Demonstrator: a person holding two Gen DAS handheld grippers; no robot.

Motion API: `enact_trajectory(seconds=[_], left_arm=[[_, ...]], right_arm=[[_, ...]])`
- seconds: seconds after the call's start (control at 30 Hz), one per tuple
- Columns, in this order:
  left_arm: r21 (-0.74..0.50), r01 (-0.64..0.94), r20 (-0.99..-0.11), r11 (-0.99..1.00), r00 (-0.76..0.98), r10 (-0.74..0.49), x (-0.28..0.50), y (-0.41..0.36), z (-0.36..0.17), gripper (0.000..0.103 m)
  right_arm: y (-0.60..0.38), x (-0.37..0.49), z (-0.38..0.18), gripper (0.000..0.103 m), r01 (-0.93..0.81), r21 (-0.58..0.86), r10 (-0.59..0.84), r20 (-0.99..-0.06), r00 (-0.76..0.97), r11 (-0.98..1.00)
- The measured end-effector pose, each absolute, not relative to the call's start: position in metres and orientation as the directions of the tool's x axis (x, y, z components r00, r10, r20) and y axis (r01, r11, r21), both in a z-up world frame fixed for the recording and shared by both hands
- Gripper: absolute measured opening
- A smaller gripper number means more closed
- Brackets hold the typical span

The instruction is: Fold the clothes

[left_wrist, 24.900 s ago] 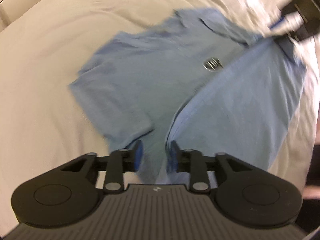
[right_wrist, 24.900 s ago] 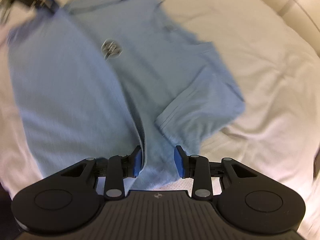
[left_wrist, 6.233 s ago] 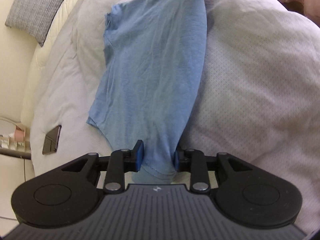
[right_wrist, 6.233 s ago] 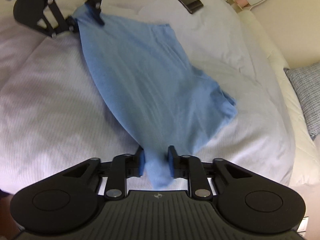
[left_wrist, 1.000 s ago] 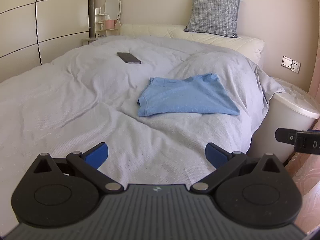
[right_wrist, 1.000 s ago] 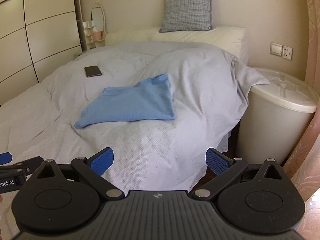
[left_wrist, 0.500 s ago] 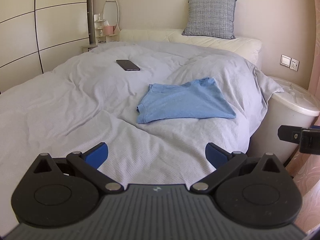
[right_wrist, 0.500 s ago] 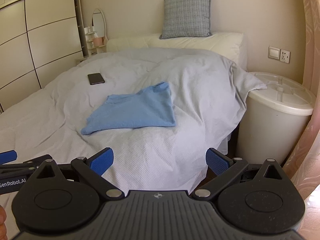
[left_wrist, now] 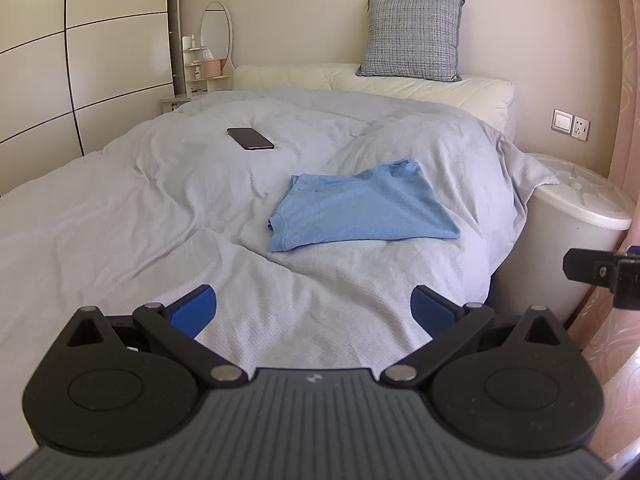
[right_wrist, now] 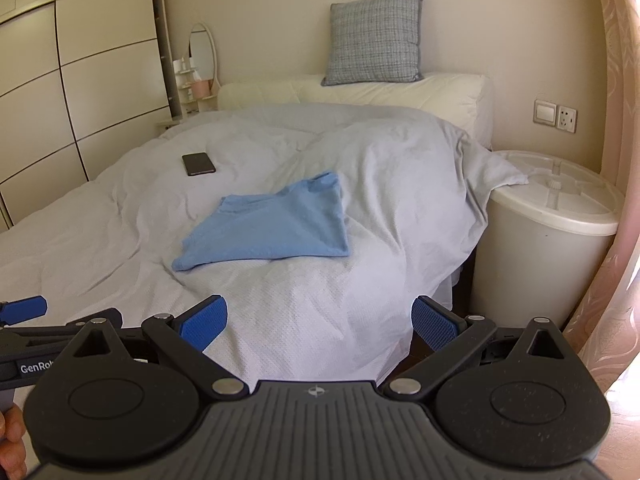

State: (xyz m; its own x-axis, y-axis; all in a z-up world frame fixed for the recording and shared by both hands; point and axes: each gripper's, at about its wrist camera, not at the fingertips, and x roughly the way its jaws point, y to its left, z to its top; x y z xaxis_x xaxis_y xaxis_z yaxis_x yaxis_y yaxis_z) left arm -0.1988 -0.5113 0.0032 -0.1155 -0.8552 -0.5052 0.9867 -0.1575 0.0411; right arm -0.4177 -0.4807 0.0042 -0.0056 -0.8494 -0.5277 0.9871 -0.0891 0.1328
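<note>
The left claw (left_wrist: 314, 304) hangs over the near edge of the bed (left_wrist: 120, 208) with its blue fingertips (left_wrist: 192, 306) spread wide apart, gripping nothing and touching nothing. The right claw (right_wrist: 320, 318) is just beside it, equally wide, its blue pads (right_wrist: 434, 324) bare above the bed's near corner. Well ahead of both claws, the folded blue shirt (left_wrist: 360, 210) lies flat on the grey cover, apart from either one. Its long side runs across the bed, left to right, with the bunched, rounded end toward the left and the straight edge toward the right. Beyond the shirt a dark phone (left_wrist: 250, 138) lies on the cover. A white bin (right_wrist: 548, 236) stands to the right of the bed, and a checked pillow (left_wrist: 412, 38) leans against the far wall.
</note>
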Motion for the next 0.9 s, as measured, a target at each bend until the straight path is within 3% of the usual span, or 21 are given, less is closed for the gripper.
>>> enact_trajectory(seconds=[0.9], left_arm=[[0.060, 0.987, -0.522, -0.146, -0.094, -0.848, -0.207, -0.504, -0.004, 0.102]], right_arm=[[-0.479, -0.418, 0.005, 0.101, 0.987, 0.141, -0.845, -0.535, 0.010, -0.077]])
